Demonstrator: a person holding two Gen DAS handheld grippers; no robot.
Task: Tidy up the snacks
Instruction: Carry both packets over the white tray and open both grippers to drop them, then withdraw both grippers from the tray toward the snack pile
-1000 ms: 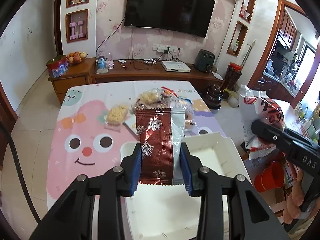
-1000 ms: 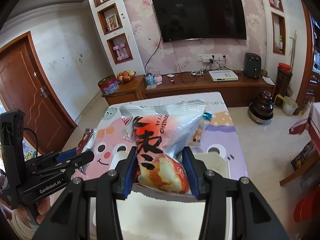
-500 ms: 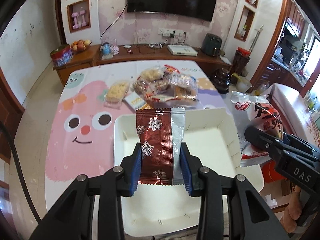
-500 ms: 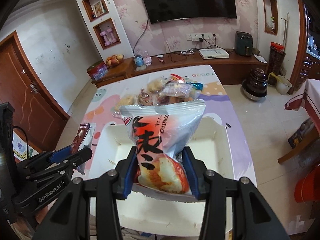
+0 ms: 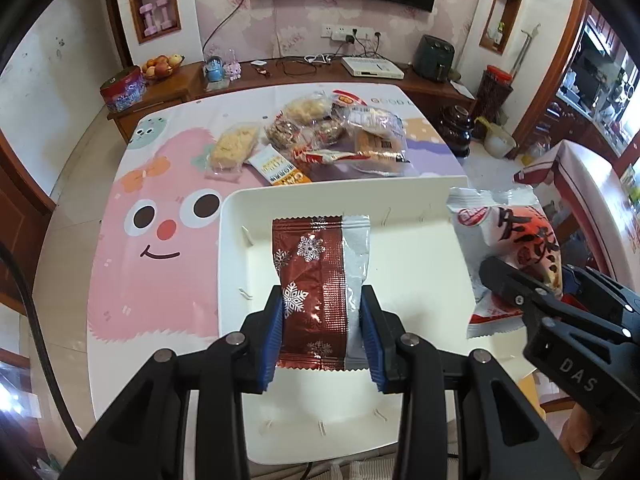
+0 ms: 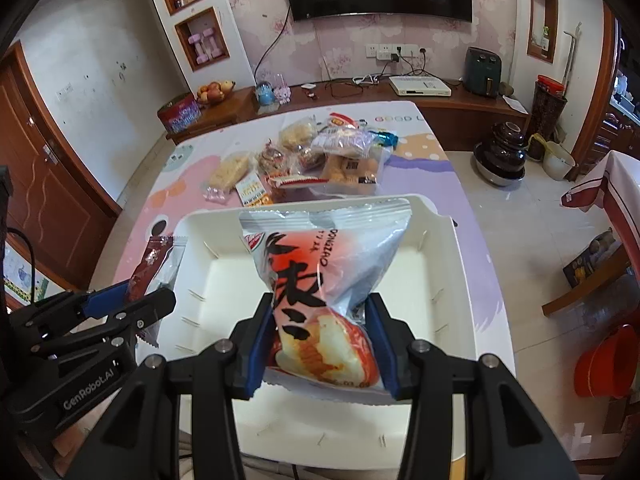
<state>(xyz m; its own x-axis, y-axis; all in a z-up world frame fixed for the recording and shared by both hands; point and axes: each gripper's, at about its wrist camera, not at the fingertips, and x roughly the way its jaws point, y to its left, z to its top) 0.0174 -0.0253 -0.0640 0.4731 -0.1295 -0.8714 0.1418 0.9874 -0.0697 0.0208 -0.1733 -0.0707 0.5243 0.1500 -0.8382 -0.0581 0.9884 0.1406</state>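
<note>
Two snacks hang above a white tray (image 5: 236, 240) on a cartoon-print table (image 5: 132, 264): the left gripper (image 5: 322, 334) is clamped on a red snowflake packet (image 5: 312, 280), while the right gripper (image 6: 320, 340) pinches an orange-and-white bread bag (image 6: 320, 280) by its lower end. Both are held over the tray's bare floor, the packet toward its left, the bag toward its right. More snacks (image 5: 320, 136) lie heaped on the table beyond the tray's far wall. The delivery step appears under way; next, each gripper likely needs to lower and let go inside the tray.
</note>
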